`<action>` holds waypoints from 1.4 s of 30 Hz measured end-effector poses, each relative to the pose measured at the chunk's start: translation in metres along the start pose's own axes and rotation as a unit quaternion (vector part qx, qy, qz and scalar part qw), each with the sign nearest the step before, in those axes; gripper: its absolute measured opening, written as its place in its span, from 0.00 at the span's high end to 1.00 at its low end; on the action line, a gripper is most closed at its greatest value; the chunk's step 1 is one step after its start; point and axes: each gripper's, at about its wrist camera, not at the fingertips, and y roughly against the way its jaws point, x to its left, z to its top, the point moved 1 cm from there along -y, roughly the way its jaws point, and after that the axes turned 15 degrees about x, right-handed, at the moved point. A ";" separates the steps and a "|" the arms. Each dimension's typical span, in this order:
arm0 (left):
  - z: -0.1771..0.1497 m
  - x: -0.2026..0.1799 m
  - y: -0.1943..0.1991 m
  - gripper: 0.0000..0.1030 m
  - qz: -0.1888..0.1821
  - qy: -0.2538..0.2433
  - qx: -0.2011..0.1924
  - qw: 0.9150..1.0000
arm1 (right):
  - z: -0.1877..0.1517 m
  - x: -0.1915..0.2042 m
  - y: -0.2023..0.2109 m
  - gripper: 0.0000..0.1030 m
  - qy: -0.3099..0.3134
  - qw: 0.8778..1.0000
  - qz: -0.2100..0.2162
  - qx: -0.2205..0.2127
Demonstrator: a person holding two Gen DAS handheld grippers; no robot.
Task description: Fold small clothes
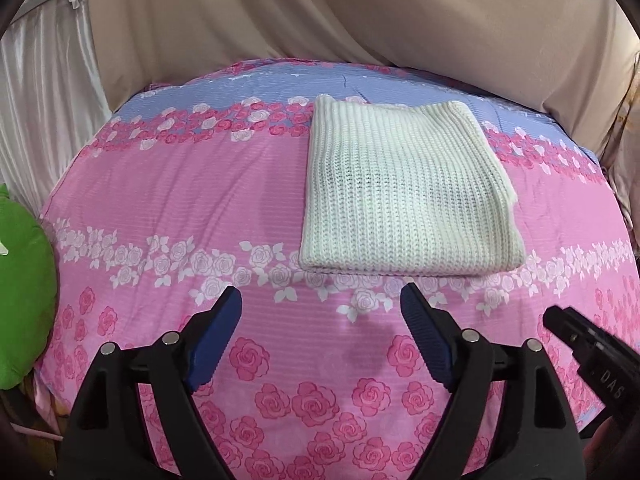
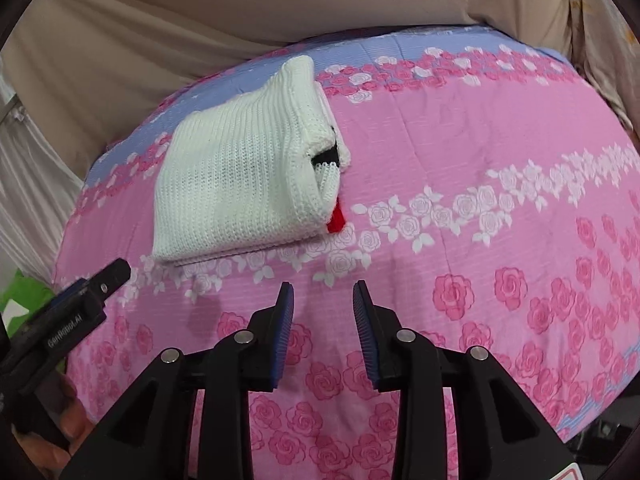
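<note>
Your left gripper (image 1: 321, 300) hangs over the near part of the bed with its blue pads (image 1: 216, 340) spread wide and nothing between them. Your right gripper (image 2: 323, 294) floats just beside it, to its right, its pads (image 2: 285, 334) apart by a narrower gap, also gripping nothing; its black tip pokes into the left wrist view at the lower right, and the left one shows in the right wrist view at the lower left. Neither tool touches the cloth below. Just past both sets of fingers lies the sweater (image 1: 404, 196), a white ribbed knit folded into a tidy rectangle, flat on the bedsheet (image 1: 180, 200). Its near folded edge sits on the band of white roses, and its far edge reaches the blue stripe. From the right wrist view you see the open side of the fold, where layers stack up and a bit of black and a red scrap (image 2: 335, 218) peek out from between them. The sheet is pink with rose prints, darker roses nearest you. Beyond the bed hangs a beige drape (image 1: 360, 12), with pale shiny curtain (image 1: 44, 92) to the left. A green cushion (image 1: 24, 280) sits at the bed's left edge.
</note>
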 end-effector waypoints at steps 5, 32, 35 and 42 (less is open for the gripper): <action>-0.006 0.001 0.004 0.22 0.003 0.000 -0.002 1.000 | 0.018 0.015 0.005 0.69 0.036 0.999 0.004 -0.016; -0.032 -0.006 -0.006 0.18 0.036 0.010 0.010 0.999 | -0.031 -0.007 0.002 0.42 -0.020 0.998 -0.061 -0.018; -0.036 -0.012 -0.008 0.17 0.039 -0.002 0.014 0.999 | -0.040 -0.006 -0.001 0.39 -0.016 0.998 -0.065 -0.011; -0.043 -0.016 -0.010 0.15 0.045 -0.011 0.019 0.999 | -0.051 -0.007 -0.007 0.39 -0.018 0.998 -0.066 0.005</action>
